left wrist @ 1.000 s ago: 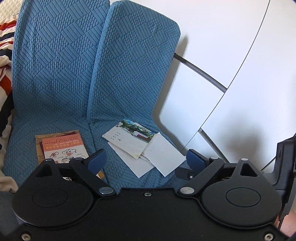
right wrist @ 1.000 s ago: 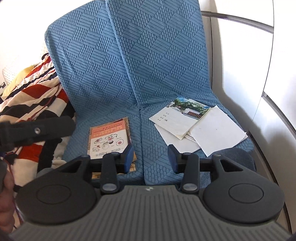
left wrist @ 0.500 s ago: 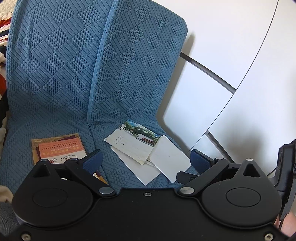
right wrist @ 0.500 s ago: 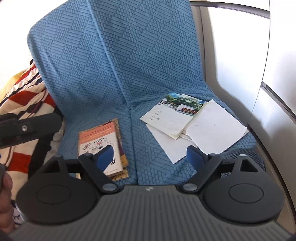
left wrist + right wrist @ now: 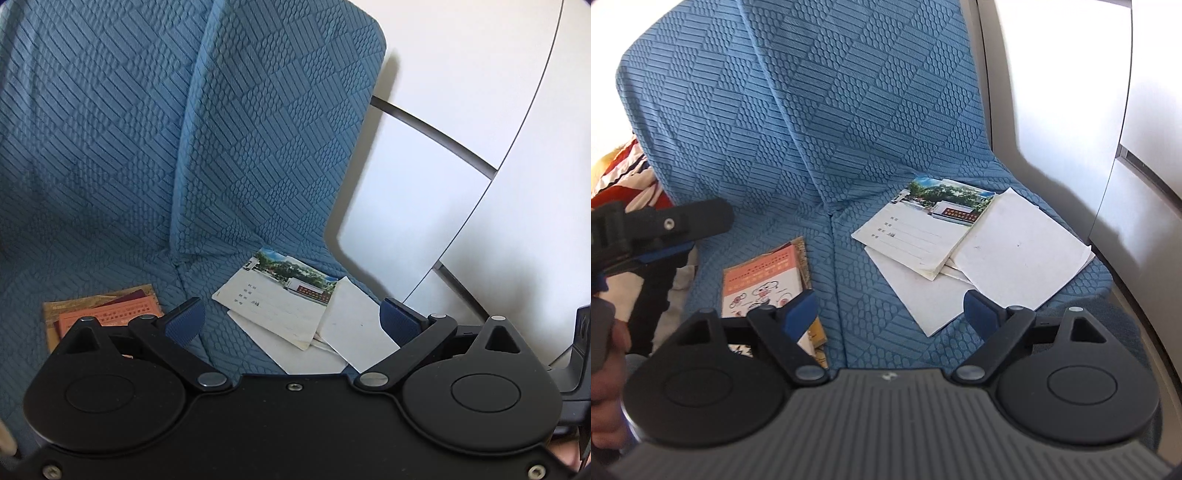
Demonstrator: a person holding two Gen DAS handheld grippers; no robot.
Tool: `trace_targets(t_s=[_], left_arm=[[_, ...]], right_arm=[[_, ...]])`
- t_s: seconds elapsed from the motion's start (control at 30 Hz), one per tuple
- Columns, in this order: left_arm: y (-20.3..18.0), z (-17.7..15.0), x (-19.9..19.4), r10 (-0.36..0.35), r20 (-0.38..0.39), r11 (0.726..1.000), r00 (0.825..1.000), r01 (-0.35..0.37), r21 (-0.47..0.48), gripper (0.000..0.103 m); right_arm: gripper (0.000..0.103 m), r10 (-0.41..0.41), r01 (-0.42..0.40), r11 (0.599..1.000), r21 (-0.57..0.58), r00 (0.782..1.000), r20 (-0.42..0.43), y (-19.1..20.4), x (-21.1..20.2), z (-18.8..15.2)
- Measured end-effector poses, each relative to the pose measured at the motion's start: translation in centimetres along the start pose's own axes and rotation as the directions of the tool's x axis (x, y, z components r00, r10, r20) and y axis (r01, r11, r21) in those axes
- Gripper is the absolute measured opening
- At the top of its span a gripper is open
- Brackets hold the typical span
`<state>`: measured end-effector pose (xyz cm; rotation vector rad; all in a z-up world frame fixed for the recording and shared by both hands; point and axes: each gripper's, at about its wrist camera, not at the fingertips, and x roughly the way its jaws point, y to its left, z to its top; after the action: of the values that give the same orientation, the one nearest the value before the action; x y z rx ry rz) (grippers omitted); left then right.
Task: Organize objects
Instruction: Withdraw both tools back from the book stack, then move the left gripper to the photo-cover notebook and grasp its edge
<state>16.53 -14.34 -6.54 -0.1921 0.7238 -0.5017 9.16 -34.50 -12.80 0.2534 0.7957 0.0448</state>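
A pile of papers lies on the right seat of the blue sofa [image 5: 820,129]. On top is a booklet with a photo cover [image 5: 280,299] [image 5: 923,229], and next to it a blank white sheet [image 5: 354,332] [image 5: 1019,251]. On the left seat sits a stack of orange booklets [image 5: 107,310] [image 5: 761,280]. My left gripper [image 5: 291,321] hovers open just before the paper pile, nothing between its pads. My right gripper [image 5: 890,312] is open above the seat's front, between the two piles, and holds nothing.
A red, white and black striped blanket [image 5: 624,177] lies at the sofa's left end. White panels with a grey bar [image 5: 443,129] stand close on the right. The left gripper's finger [image 5: 665,229] and a hand [image 5: 605,369] show at the right view's left edge.
Both grippers have come down and closer to the seat. The right jaws have opened from half shut to wide. The left jaws widened slightly.
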Motion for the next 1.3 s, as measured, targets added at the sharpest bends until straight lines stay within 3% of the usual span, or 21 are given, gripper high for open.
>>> trace_targets(t_s=[0.17, 0.43, 0.57, 0.73, 0.9, 1.17, 1.3], left_arm=[[1.5, -0.3, 3.1, 0.036, -0.012, 0.999, 0.999, -0.036, -0.013, 0.101], [3.9, -0.5, 8.0, 0.027, -0.073, 0.999, 0.997, -0.029, -0.028, 0.101], [4.8, -0.2, 9.8, 0.102, -0.076, 0.995, 0.992, -0.101, 0.014, 0.101], [6.1, 0.4, 12.1, 0.141, -0.090, 0.990, 0.986, -0.138, 0.036, 0.101], [7.2, 1.1, 14.3, 0.125, -0.122, 0.992, 0.985, -0.126, -0.003, 0.101], [9.2, 2.0, 17.9, 0.153, -0.175, 0.987, 0.973, -0.159, -0.022, 0.101], [10.3, 2.4, 20.3, 0.171, -0.232, 0.984, 0.958, -0.177, -0.002, 0.100]], right_arm=[[0.088, -0.014, 0.014, 1.000, 0.003, 1.000, -0.005, -0.4, 2.2, -0.3], [0.088, -0.037, 0.037, 0.999, 0.005, 0.999, -0.012, -1.0, 5.8, -0.5], [0.088, -0.040, 0.041, 0.999, 0.020, 0.999, -0.026, -1.5, 7.6, -0.3], [0.088, -0.050, 0.051, 0.998, 0.023, 0.998, -0.034, -2.0, 9.6, 0.1], [0.088, -0.028, 0.029, 0.999, 0.040, 0.999, -0.023, -2.2, 11.1, 0.6], [0.087, -0.034, 0.035, 0.996, 0.082, 0.999, -0.014, -2.5, 13.3, 1.5], [0.087, -0.031, 0.034, 0.993, 0.112, 0.999, -0.028, -2.9, 14.6, 2.1]])
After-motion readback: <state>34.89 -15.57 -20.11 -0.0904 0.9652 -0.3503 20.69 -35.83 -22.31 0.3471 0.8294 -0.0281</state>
